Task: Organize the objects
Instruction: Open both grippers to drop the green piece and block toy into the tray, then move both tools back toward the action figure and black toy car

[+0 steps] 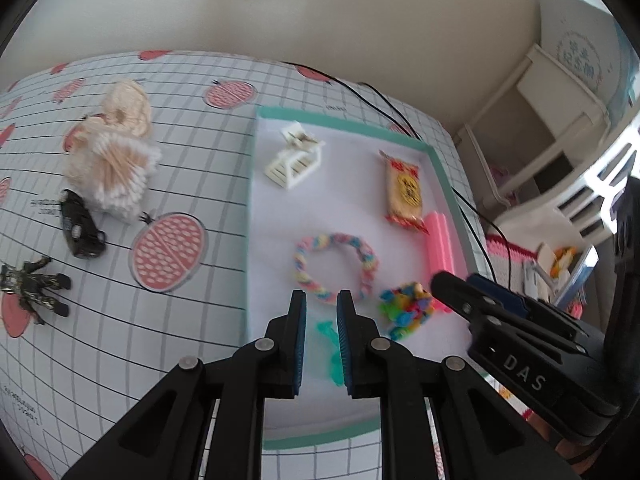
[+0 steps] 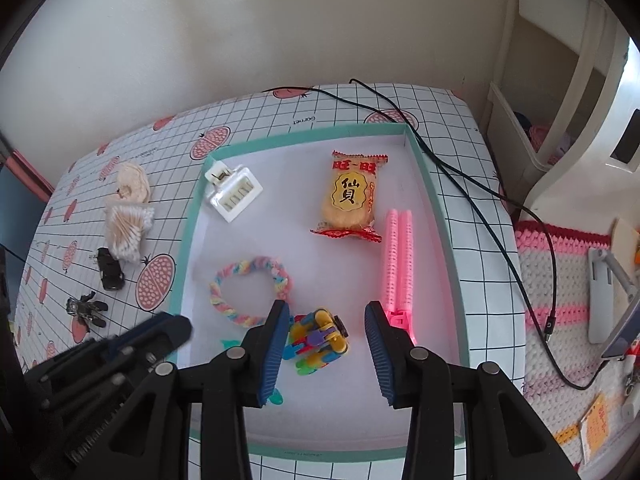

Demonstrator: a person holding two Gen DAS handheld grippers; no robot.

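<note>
Right gripper, fingers spread, straddles the multicoloured block toy at the tray's 6 o'clock. Left gripper, fingers narrowly parted, hangs over a teal piece, contact unclear. Only the left view shows the pouch's back.

The claws are matt black plastic with ribbed blue pads. The tray looks like smooth white card with a teal rim. The snack sits in a glossy wrapper. The ring is soft braided yarn; the table cover looks smooth and printed.
</note>
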